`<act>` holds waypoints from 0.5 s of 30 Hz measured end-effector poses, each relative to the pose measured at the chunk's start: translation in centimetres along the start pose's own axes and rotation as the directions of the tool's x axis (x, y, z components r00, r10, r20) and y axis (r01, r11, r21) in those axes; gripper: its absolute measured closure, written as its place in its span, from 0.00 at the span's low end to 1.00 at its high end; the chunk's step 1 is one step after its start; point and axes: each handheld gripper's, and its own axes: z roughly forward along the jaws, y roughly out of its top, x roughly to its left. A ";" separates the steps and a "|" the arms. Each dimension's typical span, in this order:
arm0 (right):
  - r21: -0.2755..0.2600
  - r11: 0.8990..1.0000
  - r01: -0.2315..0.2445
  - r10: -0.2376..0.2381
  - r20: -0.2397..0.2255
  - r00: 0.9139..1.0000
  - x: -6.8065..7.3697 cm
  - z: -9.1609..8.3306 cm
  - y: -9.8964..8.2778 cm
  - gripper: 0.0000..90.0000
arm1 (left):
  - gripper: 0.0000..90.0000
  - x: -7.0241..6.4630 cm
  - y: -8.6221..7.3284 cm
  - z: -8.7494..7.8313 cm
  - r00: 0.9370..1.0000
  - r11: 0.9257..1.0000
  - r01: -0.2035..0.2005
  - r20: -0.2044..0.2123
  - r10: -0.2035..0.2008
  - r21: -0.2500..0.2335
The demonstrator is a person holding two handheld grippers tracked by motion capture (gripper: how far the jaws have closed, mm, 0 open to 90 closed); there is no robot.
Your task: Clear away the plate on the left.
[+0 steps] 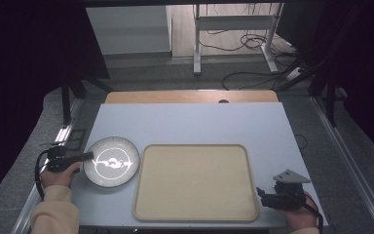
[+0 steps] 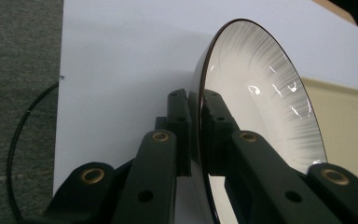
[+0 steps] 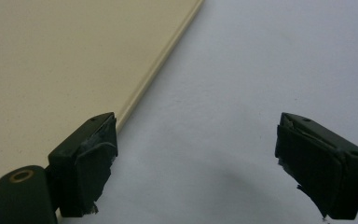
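High view: left claw is gripping the near-left rim of the white plate, jaws clamped on its edge; plate is sitting on the table, tray lying just right of it. Right claw is idling, jaws apart, at the tray's near-right corner

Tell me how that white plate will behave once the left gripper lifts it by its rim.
The plate looks rigid, so it should hold its shape. Its glossy surface shows sharp glints, so it may slip between the jaws of the left gripper, which pinch only the thin rim. Held at one edge, it will probably sag or swing, and it looks breakable if dropped.
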 end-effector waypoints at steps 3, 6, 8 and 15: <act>0.002 1.000 0.001 -0.001 -0.001 1.000 0.0 0.0 0.0 0.15 | 0.94 0.1 0.0 0.0 1.000 1.000 0.008 0.010 -0.008 -0.006; 0.005 1.000 0.004 -0.004 -0.005 1.000 0.1 0.1 0.0 0.15 | 0.93 0.2 -0.1 0.0 1.000 1.000 0.017 0.020 -0.016 -0.007; 0.006 1.000 0.009 -0.009 -0.005 1.000 0.1 0.1 0.0 0.15 | 0.93 0.2 -0.1 0.0 1.000 1.000 0.018 0.022 -0.017 -0.009; 0.004 1.000 0.011 -0.011 0.001 1.000 0.2 0.2 0.0 0.15 | 0.93 -0.5 0.2 -0.2 1.000 1.000 -0.019 0.011 0.019 -0.021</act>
